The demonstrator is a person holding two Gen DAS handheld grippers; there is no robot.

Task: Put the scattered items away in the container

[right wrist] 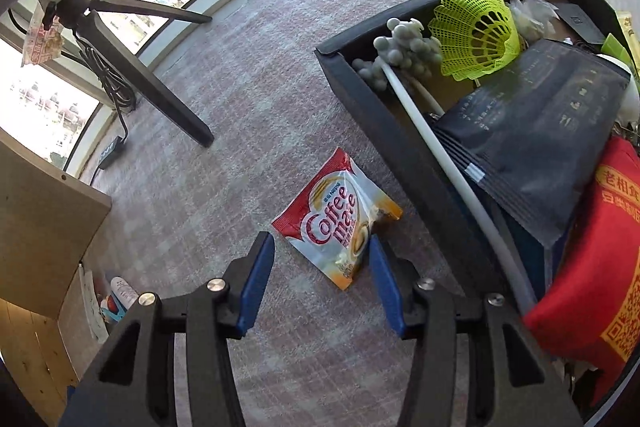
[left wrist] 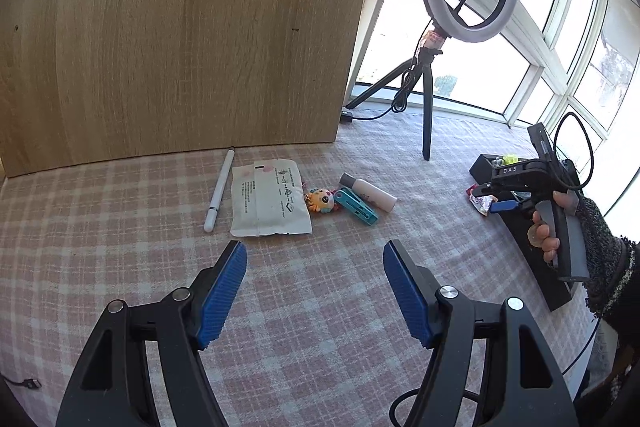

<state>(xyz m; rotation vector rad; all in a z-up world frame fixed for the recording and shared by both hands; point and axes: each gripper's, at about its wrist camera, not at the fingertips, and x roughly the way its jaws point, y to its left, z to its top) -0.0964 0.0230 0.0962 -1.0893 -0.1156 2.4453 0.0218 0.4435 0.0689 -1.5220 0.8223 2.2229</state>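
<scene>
Red, white and yellow foil sachet [right wrist: 340, 219], printed "Nestlé Coffee mate", lies flat on the pink-and-white checked tablecloth [right wrist: 248, 99], just beside the near wall of the black rectangular container [right wrist: 384, 131]. The right gripper [right wrist: 322, 247] hovers over the sachet's lower edge with its blue-padded fingers [right wrist: 256, 279] spread apart on either side of it, gripping nothing; this straddling pose suggests a pinch is being lined up, and the sachet's nearness to the container should make for a short transfer.

Inside the container rest a yellow-green plastic mesh shuttlecock [right wrist: 476, 31], a cluster of grey beads on a white stick [right wrist: 404, 47], a dark blue pouch with faint unreadable print [right wrist: 532, 131] and a red packet bearing yellow Chinese characters and a QR code [right wrist: 600, 267].

The left gripper [left wrist: 316, 259] is likewise open and empty, aimed at the remaining scatter well apart from the container: a white stylus pen [left wrist: 219, 191], a white paper sachet with small illegible print [left wrist: 268, 203], an orange cartoon keychain figure [left wrist: 321, 200], a teal plastic clip [left wrist: 356, 211] and a small white bottle with grey cap [left wrist: 368, 193]. "DAS" is legible on the right tool's body.
</scene>
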